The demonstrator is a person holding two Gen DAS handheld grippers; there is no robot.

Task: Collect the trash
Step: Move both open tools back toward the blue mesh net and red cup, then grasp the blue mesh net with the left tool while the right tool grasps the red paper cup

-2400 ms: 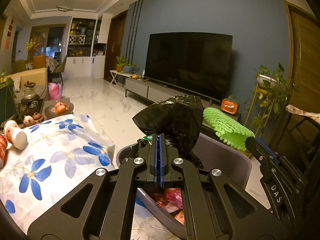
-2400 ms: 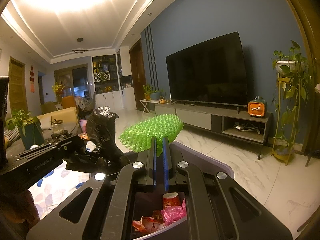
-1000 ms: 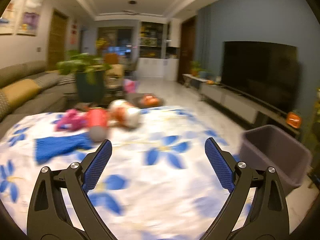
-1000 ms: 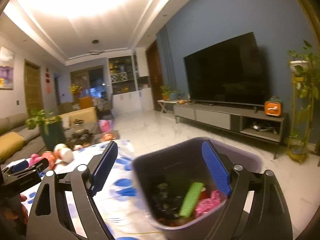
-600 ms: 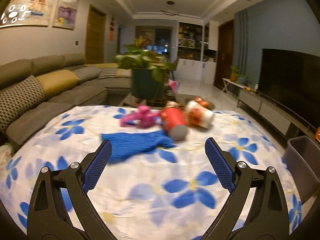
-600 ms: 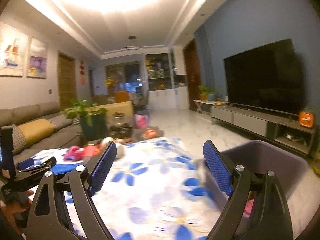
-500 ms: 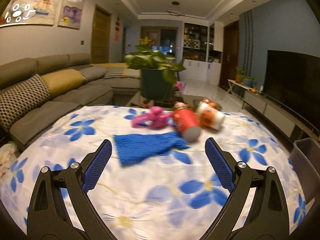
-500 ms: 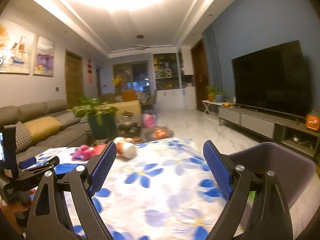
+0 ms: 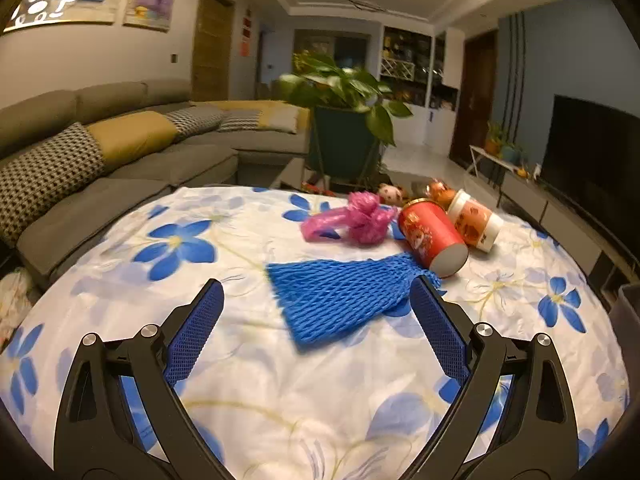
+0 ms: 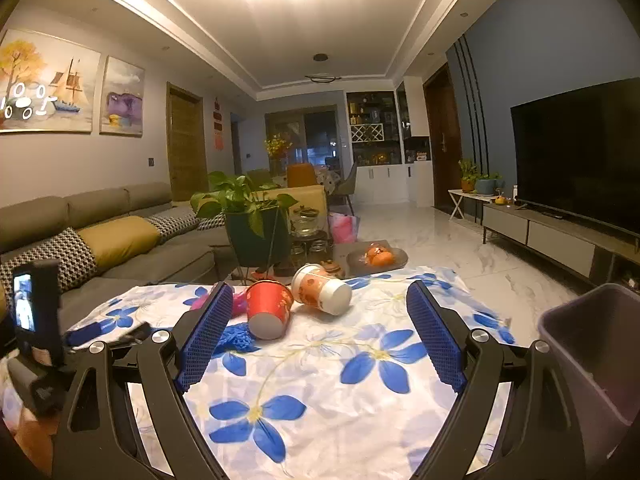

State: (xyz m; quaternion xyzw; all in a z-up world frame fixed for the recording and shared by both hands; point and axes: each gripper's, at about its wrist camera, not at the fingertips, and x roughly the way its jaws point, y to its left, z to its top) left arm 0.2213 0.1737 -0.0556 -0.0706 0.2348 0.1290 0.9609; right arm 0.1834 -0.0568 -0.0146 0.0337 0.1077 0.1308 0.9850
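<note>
A blue foam net (image 9: 340, 296) lies flat on the flowered tablecloth (image 9: 208, 248), just ahead of my open left gripper (image 9: 316, 308), whose blue pads frame it without touching. Behind the net lie a red paper cup (image 9: 432, 236) on its side, a white and orange cup (image 9: 474, 220) and a crumpled pink plastic bag (image 9: 352, 220). My right gripper (image 10: 318, 308) is open and empty above the table, with the red cup (image 10: 268, 308) and the white cup (image 10: 320, 288) ahead of its left finger. The grey trash bin (image 10: 592, 356) stands at the table's right edge.
A potted plant (image 10: 248, 216) stands behind the table, with a tray of oranges (image 10: 378, 258) and glass jars beside it. A grey sofa (image 9: 100, 152) runs along the left. A TV on a low cabinet (image 10: 560, 232) lines the right wall.
Both grippers let the black bag and green net go into the bin, opened, and swung left from the bin toward the trash on the table. The blue net now sits close before the left gripper.
</note>
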